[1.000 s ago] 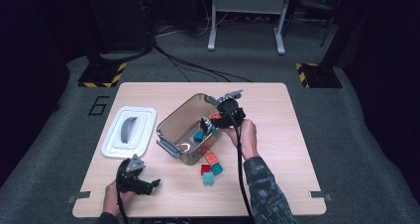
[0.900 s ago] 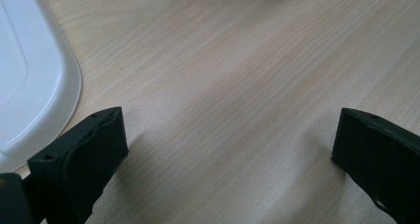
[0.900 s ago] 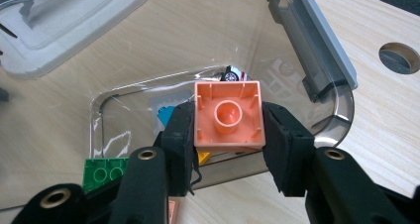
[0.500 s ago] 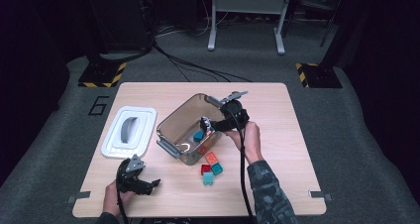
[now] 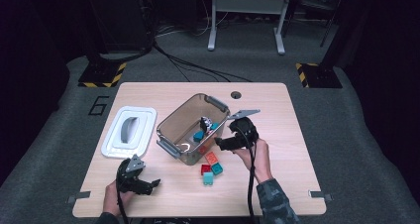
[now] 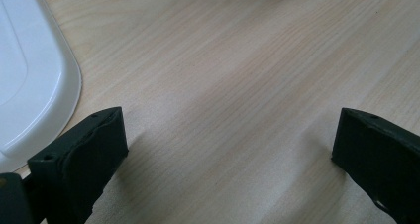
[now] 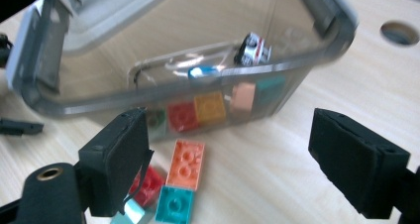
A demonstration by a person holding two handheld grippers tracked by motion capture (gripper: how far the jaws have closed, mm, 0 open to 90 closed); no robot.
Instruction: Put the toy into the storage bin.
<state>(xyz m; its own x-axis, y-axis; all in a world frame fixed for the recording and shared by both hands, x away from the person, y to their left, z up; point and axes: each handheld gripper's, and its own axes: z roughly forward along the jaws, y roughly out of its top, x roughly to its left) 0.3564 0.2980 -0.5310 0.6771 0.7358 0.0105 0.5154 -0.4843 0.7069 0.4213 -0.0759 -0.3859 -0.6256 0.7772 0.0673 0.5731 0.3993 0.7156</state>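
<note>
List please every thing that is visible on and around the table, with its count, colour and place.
table: one, light wood, centre of the high view.
bin: one, clear with grey handles, open, middle of the table.
lid: one, white with a grey handle, left of the bin.
bricks in the bin: several, teal, red, orange among them; exact count unclear.
bricks on the table: about four, orange, red, teal, just in front of the bin.
floor cables: several, black, behind the table.
left gripper: one, black, open, near front left edge.
right gripper: one, black, open and holding nothing, beside the bin.
</note>
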